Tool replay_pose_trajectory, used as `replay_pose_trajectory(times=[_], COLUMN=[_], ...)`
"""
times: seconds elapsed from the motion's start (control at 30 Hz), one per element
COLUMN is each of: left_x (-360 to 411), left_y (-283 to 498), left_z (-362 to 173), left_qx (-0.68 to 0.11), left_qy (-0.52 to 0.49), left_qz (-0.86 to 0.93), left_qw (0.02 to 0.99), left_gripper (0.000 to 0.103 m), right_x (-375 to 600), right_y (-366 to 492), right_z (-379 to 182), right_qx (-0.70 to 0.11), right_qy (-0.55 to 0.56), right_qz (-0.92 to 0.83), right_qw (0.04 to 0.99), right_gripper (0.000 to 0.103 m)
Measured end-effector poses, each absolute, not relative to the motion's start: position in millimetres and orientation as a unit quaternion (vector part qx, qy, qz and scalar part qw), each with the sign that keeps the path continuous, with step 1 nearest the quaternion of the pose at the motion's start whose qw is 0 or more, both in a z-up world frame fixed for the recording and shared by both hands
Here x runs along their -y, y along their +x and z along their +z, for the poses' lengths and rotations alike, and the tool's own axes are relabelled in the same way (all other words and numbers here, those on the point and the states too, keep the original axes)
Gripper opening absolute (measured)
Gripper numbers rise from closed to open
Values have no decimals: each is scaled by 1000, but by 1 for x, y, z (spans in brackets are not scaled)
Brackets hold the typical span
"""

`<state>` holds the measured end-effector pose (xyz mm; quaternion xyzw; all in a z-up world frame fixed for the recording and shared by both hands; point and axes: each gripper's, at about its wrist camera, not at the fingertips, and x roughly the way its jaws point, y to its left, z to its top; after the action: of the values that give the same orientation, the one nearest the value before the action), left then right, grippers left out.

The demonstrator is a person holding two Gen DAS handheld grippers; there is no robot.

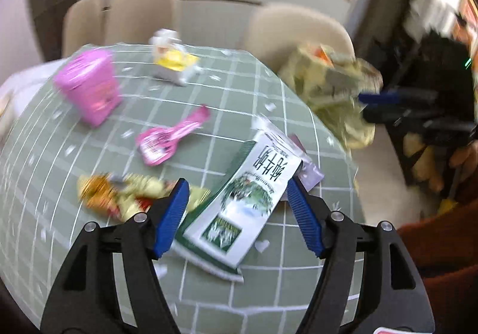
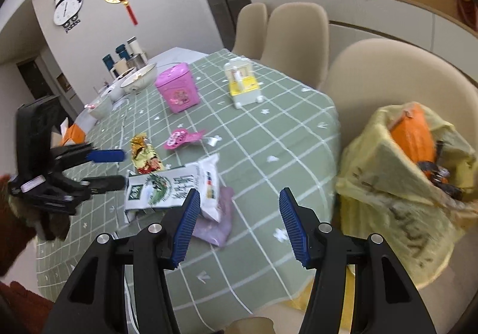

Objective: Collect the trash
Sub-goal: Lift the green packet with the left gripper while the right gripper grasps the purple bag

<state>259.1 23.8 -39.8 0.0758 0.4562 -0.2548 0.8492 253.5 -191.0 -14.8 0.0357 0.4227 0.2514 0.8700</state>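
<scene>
Left wrist view: milk carton (image 1: 239,199) between wide-open left tongs (image 1: 236,214), untouched

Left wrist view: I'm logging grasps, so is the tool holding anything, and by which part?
Nothing looks clamped. The left tool is open, with its fingers on either side of the milk carton and not closed on it.

Green-white milk carton (image 2: 162,189) flat on wrappers (image 2: 213,214); snack wrapper (image 2: 146,156) beside; yellow bag (image 2: 385,184) w/ trash off table edge.
</scene>
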Motion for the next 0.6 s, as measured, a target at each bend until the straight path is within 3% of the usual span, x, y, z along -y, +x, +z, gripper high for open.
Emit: replay_pose_trajectory(times=[0.33,0.37,0.5,0.6], left_x=[19,21,10,-5], left_y=[265,267,263,247], left_z=[-76,-81,-77,-60], left_qx=[-512,-518,-534,-522], left_qy=[172,172,97,28], left_qz=[-296,-283,-267,-247], left_qw=[788,789,796,816], left_gripper=[64,60,49,47], right_x=[224,225,217,200], right_y=[219,219,218,219], right_z=[-31,-32,-32,-33], right_qx=[-448,-449,-444,-445], right_qy=[56,58,60,52], right_qz=[206,205,219,246], right_qw=[868,868,867,860], right_gripper=[52,52,52,52])
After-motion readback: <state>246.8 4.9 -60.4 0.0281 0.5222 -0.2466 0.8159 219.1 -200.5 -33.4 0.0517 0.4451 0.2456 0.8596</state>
